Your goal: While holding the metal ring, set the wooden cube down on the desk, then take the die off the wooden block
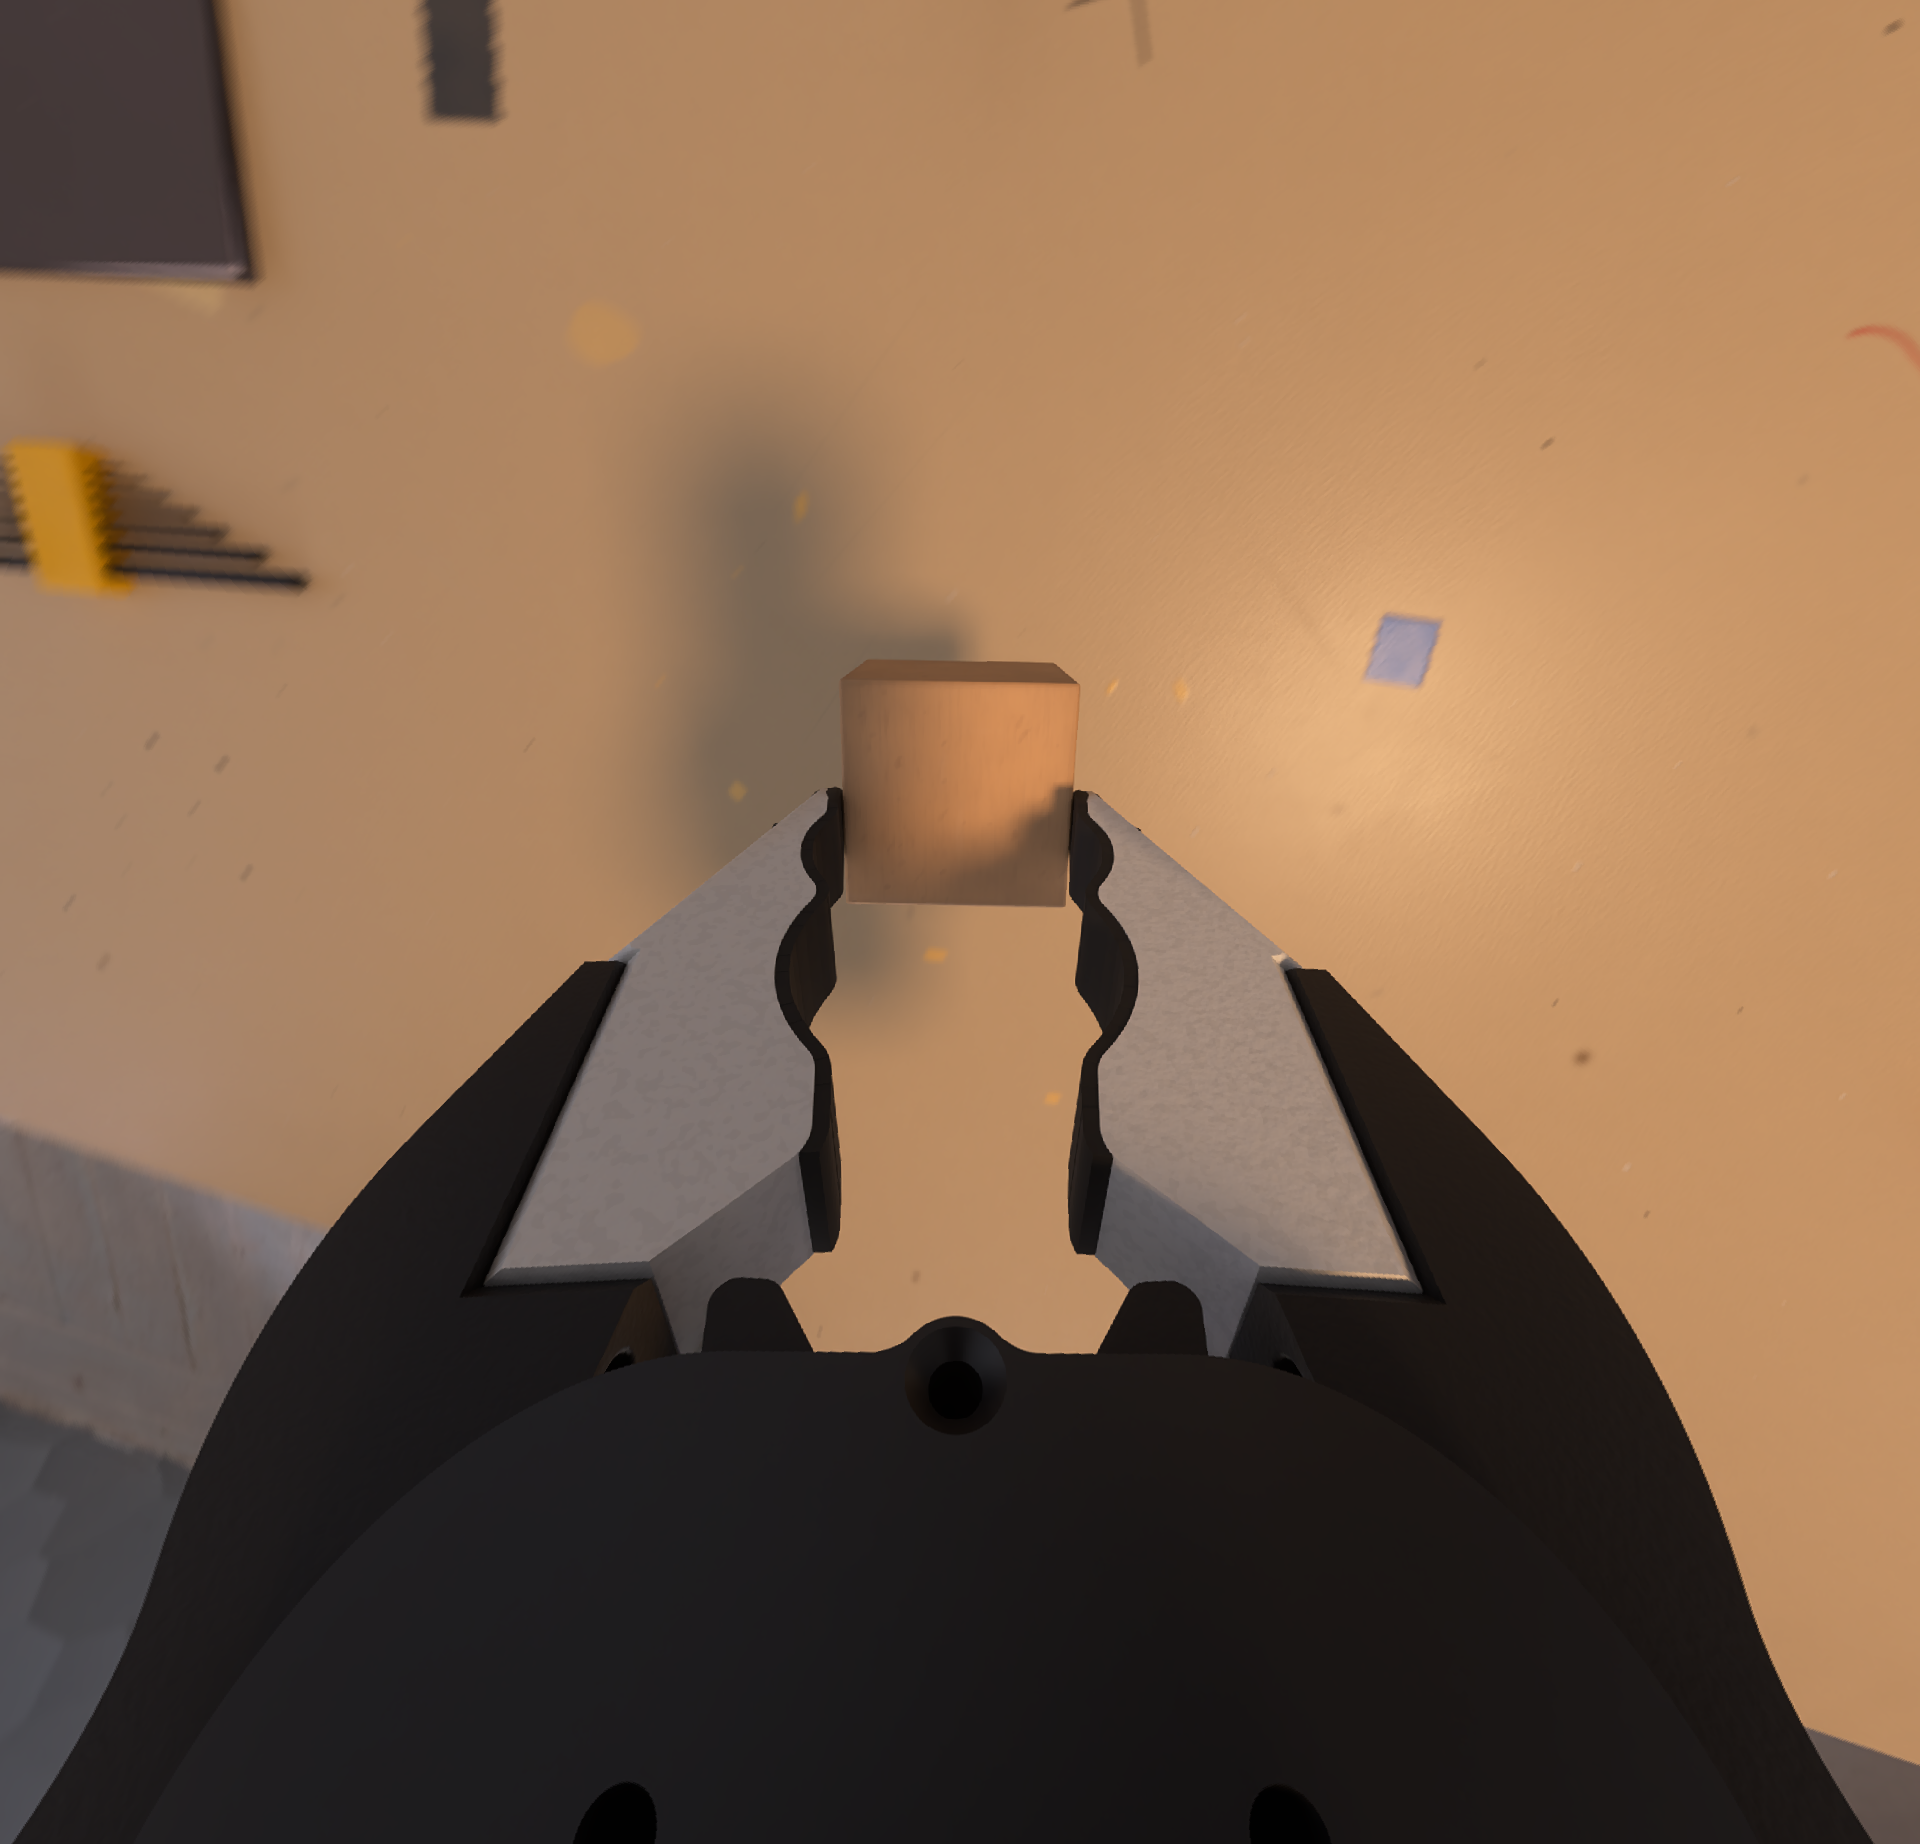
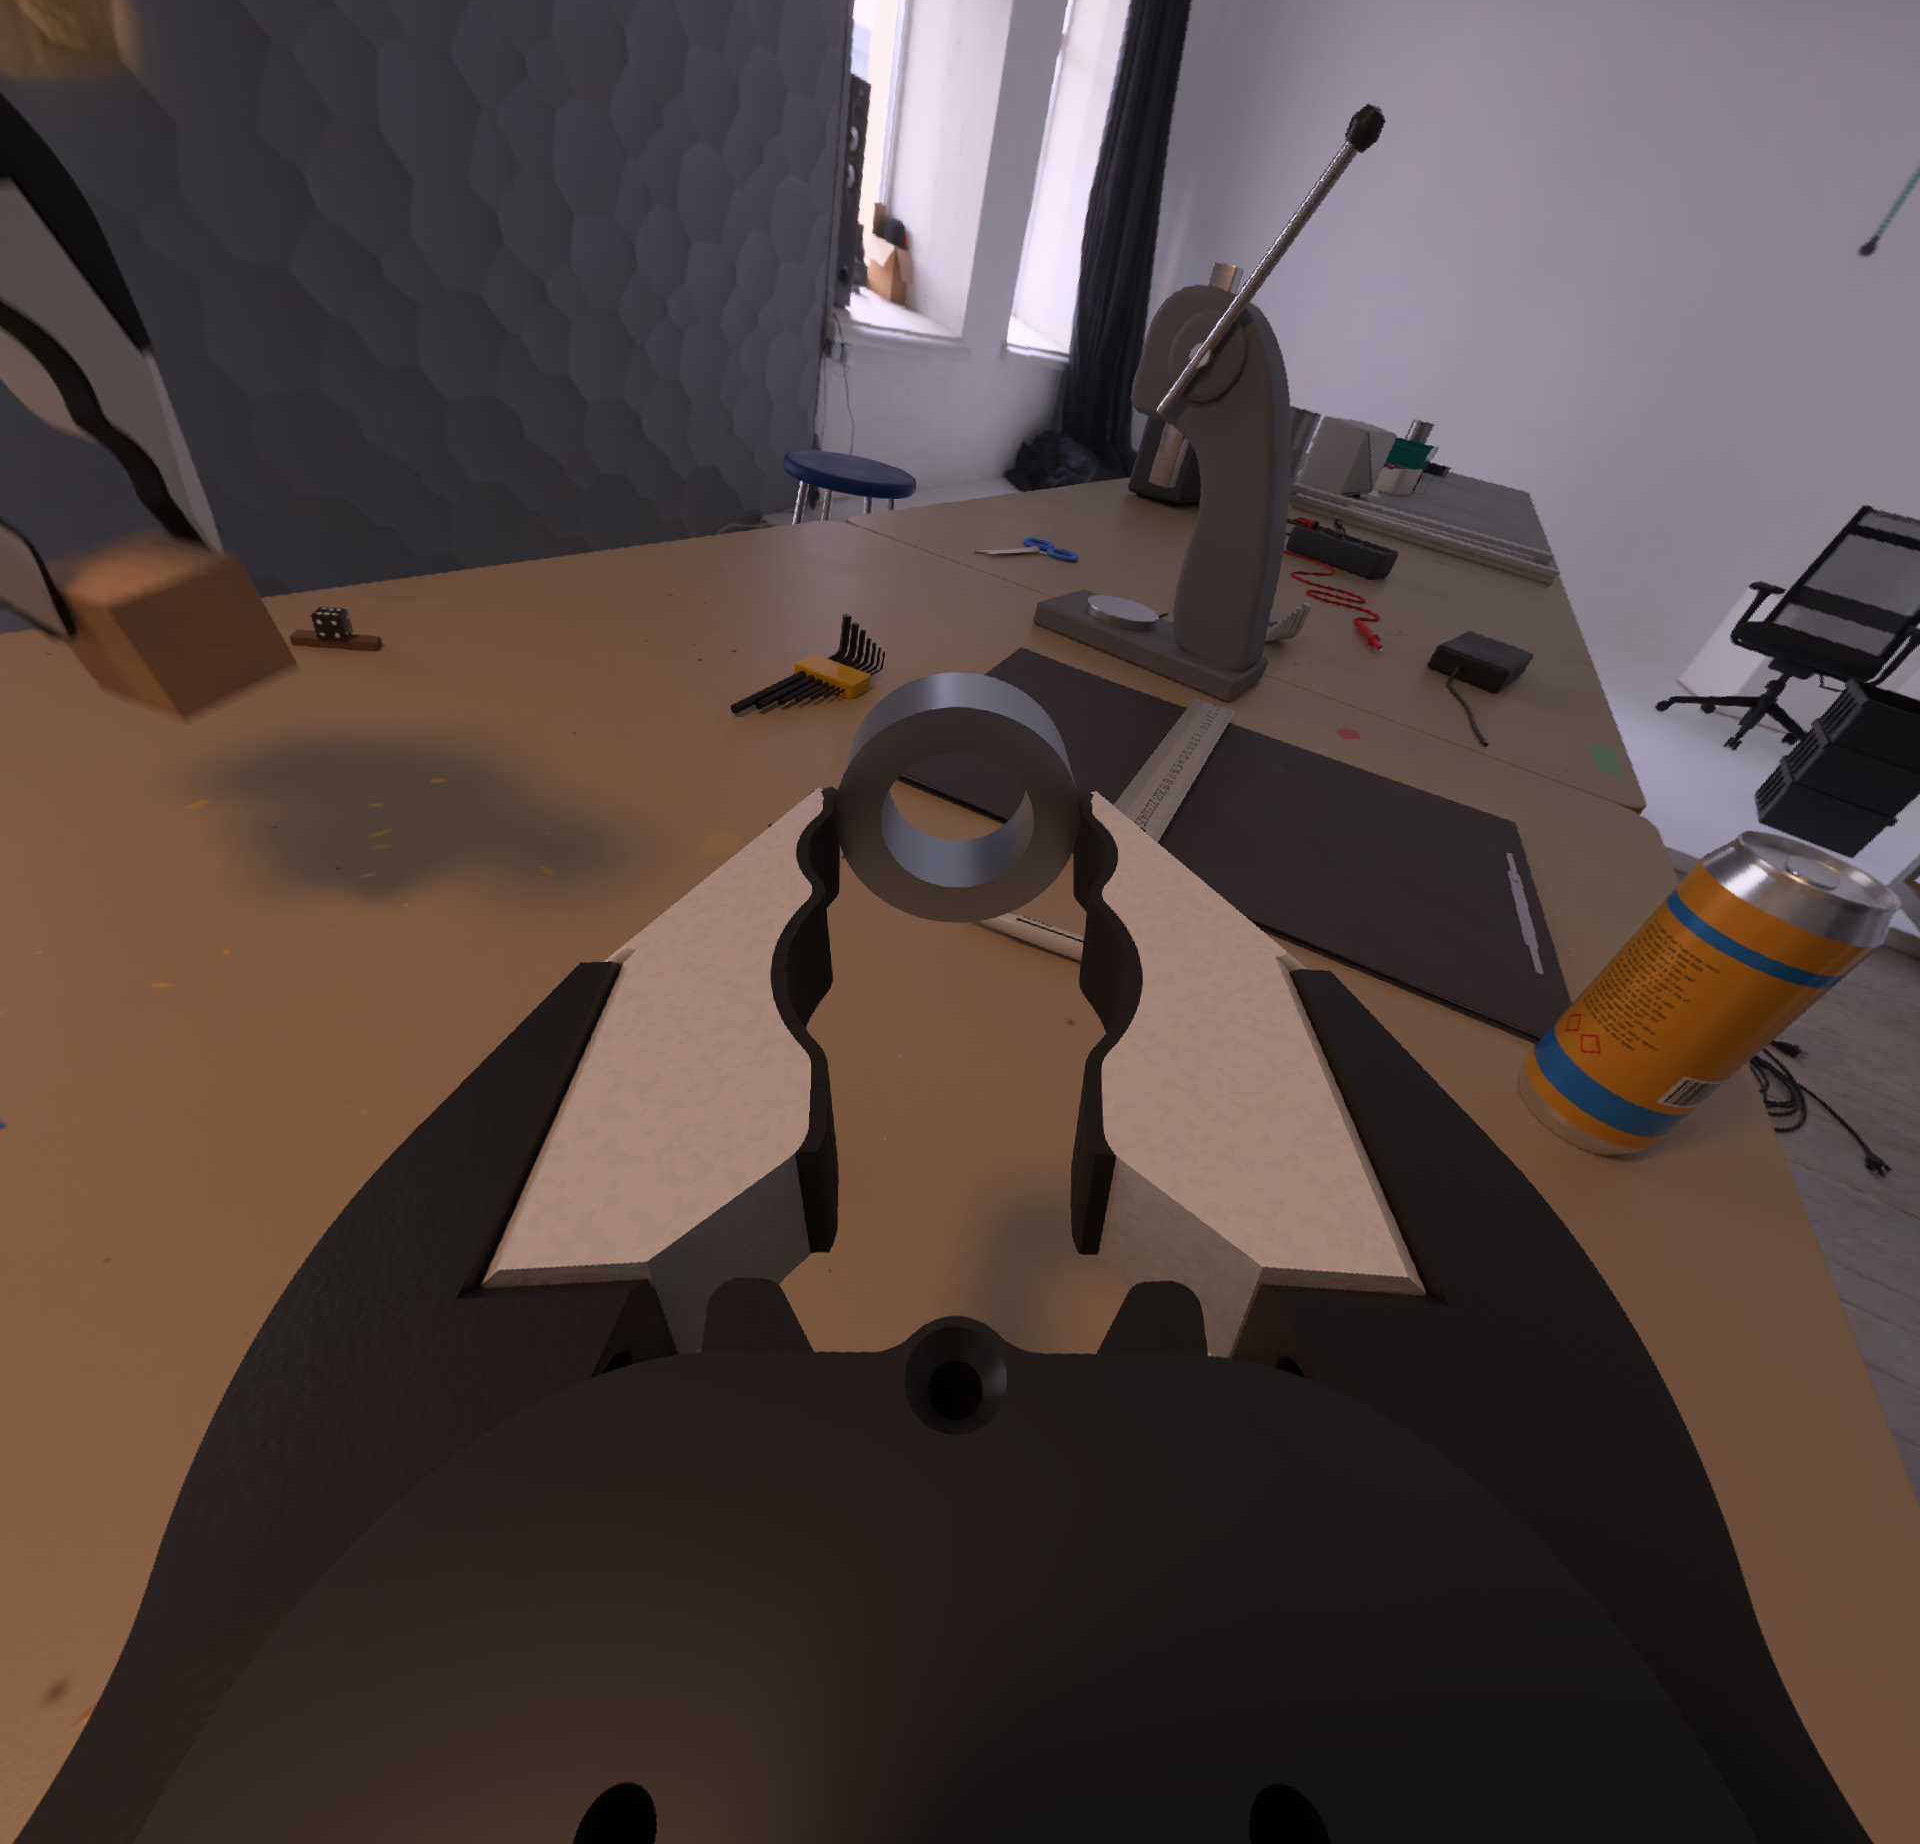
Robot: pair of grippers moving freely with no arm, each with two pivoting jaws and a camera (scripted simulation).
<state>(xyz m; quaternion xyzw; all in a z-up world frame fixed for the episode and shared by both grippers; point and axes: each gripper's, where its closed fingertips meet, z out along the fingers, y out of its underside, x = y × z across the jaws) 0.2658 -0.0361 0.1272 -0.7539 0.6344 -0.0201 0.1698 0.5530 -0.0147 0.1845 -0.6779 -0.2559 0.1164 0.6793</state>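
Observation:
My left gripper [image 1: 956,838] is shut on the pale wooden cube [image 1: 958,755] and holds it above the tan desk [image 1: 1351,392], over its own shadow. The cube [image 2: 182,631] and the left gripper's fingers [image 2: 94,423] also show at the far left of the right wrist view, off the desk. My right gripper [image 2: 956,838] is shut on the grey metal ring [image 2: 956,807] and holds it above the desk, hole facing me. A black die [image 2: 330,622] sits on a thin wooden block [image 2: 338,640] at the far left of the desk.
A yellow-holdered hex key set [image 2: 821,674] [image 1: 73,516], a dark mat [image 2: 1351,838] [image 1: 104,101] with a steel ruler [image 2: 1184,766], an arbor press [image 2: 1216,506] and an orange can [image 2: 1704,994] at the right edge stand on the desk. A second table lies beyond.

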